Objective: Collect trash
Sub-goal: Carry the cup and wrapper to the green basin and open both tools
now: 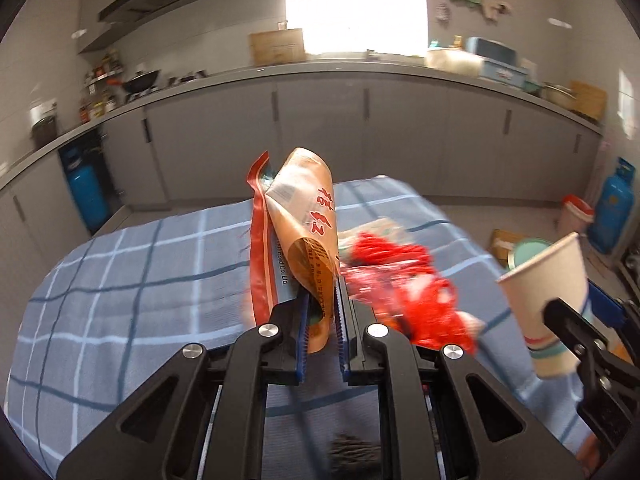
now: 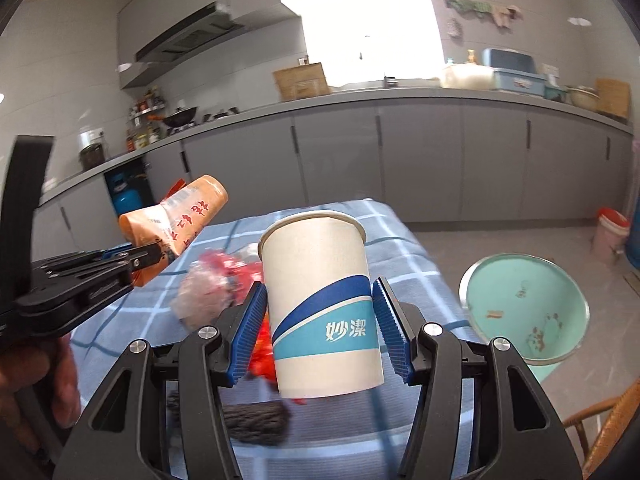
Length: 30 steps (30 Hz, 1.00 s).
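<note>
My left gripper (image 1: pixel 322 328) is shut on an orange snack wrapper (image 1: pixel 308 216) with red characters and holds it upright above the blue checked tablecloth (image 1: pixel 120 280). The wrapper also shows in the right wrist view (image 2: pixel 180 216), held by the left gripper (image 2: pixel 154 258). My right gripper (image 2: pixel 320 332) is shut on a white paper cup (image 2: pixel 324 300) with a blue band, lifted and upright. The cup also shows in the left wrist view (image 1: pixel 548 304). Red crumpled plastic trash (image 1: pixel 404 284) lies on the cloth between the grippers, and it also shows in the right wrist view (image 2: pixel 224 280).
A mint green bin (image 2: pixel 524 312) stands on the floor right of the table. A dark grey scrubber (image 2: pixel 256 420) lies on the cloth near me. A wooden chair (image 2: pixel 612 424) is at the lower right. Grey kitchen cabinets (image 2: pixel 400 160) run along the back, with a blue gas cylinder (image 1: pixel 612 204).
</note>
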### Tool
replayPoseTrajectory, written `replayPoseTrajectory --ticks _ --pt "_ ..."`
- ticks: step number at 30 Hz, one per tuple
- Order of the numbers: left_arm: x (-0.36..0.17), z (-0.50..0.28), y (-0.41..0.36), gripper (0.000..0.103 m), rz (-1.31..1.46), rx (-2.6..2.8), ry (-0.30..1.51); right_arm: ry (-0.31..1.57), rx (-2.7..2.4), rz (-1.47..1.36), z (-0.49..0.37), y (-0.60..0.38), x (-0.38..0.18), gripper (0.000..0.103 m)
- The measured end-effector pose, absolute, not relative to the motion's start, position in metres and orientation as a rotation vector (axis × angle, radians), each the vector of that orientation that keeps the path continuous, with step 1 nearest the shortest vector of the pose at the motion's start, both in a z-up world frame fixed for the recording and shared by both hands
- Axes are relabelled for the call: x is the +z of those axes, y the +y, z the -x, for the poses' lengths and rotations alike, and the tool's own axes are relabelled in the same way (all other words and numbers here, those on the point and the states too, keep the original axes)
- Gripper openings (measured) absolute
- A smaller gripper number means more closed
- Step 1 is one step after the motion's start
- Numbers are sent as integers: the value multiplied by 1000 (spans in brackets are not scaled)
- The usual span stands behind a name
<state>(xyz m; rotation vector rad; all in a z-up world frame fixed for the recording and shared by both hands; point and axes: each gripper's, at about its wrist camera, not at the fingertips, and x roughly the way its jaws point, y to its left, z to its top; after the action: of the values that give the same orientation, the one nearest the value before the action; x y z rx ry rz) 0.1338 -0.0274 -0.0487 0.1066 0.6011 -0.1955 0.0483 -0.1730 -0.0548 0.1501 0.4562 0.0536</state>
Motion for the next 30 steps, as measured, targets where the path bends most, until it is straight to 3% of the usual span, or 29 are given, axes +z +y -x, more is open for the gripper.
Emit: replayPoseTrajectory --ticks 16,30 --pt "-44 -128 -170 12 -162 -513 614 451 -197 -255 -44 -300 -73 56" --pt "-81 -161 -260 13 -138 -685 715 516 -298 -341 -67 -377 -104 56"
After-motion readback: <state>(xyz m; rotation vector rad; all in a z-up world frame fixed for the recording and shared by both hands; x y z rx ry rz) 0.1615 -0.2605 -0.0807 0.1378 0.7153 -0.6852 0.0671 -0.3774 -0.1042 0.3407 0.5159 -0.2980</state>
